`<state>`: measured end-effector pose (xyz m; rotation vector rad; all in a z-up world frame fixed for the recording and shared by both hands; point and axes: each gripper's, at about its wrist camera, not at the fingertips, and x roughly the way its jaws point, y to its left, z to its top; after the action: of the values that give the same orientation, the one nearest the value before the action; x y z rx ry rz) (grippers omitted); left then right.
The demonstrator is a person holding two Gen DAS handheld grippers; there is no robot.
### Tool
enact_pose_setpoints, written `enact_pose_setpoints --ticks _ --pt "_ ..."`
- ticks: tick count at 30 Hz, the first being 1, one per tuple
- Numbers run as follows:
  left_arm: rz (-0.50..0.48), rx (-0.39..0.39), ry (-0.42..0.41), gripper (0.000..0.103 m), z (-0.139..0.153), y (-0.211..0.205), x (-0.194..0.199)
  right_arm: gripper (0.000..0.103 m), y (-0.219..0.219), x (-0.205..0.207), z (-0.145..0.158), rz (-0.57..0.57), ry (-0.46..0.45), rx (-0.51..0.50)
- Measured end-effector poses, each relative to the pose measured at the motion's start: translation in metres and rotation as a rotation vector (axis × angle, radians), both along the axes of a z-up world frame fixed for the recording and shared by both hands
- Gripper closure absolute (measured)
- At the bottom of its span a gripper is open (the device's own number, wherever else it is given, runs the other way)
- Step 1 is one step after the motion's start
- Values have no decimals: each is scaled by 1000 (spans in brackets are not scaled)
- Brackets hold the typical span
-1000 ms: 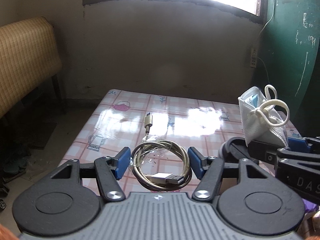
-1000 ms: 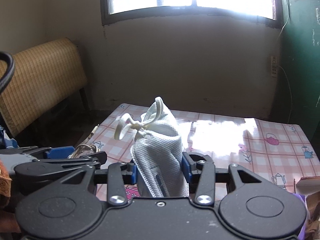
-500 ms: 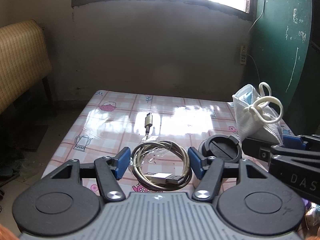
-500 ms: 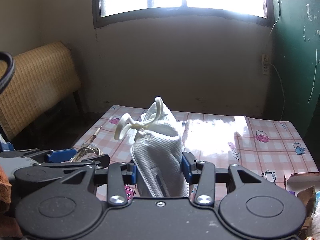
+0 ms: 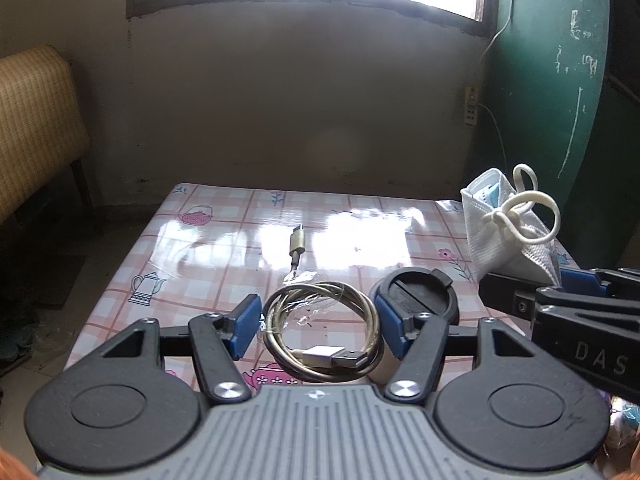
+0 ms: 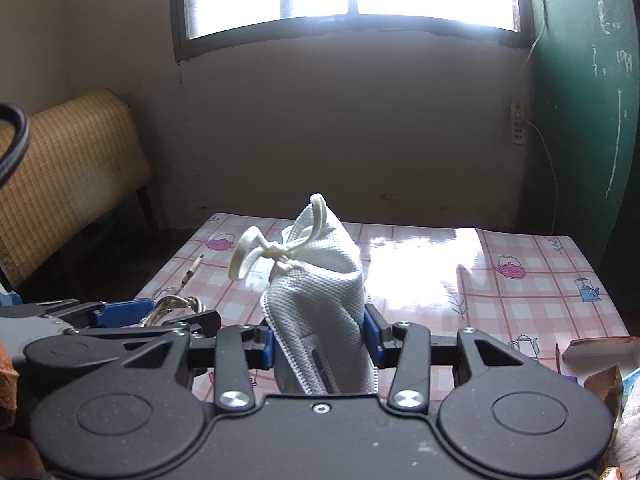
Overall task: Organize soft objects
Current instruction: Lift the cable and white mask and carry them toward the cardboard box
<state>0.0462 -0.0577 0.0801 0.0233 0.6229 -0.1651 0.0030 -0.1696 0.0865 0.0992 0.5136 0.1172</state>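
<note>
Both tongs have lifted higher above the worktop (image 5: 208, 264), loads unchanged.
Right tongs (image 6: 319, 342) pinch the limp, light mask (image 6: 320, 280) mid-body; left tongs (image 5: 319, 322) clasp the springy cable coil (image 5: 320, 330).

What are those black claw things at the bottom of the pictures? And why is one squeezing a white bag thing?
They are two grabbers a person holds, one per hand, each with a camera looking along its fingers, so each picture comes from one grabber. The right gripper is squeezing a folded white face mask with knotted ear loops, lifted above the table. The left gripper holds a coiled USB cable by its sides between blue pads. A round black lid lies on the checked teapot tablecloth.
</note>
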Motion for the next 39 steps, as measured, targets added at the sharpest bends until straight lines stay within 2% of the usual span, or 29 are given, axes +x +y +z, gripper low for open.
enact_pose_setpoints --ticks 39 --pt "-145 0 20 39 -9 -62 -10 52 -64 -33 7 -140 4 22"
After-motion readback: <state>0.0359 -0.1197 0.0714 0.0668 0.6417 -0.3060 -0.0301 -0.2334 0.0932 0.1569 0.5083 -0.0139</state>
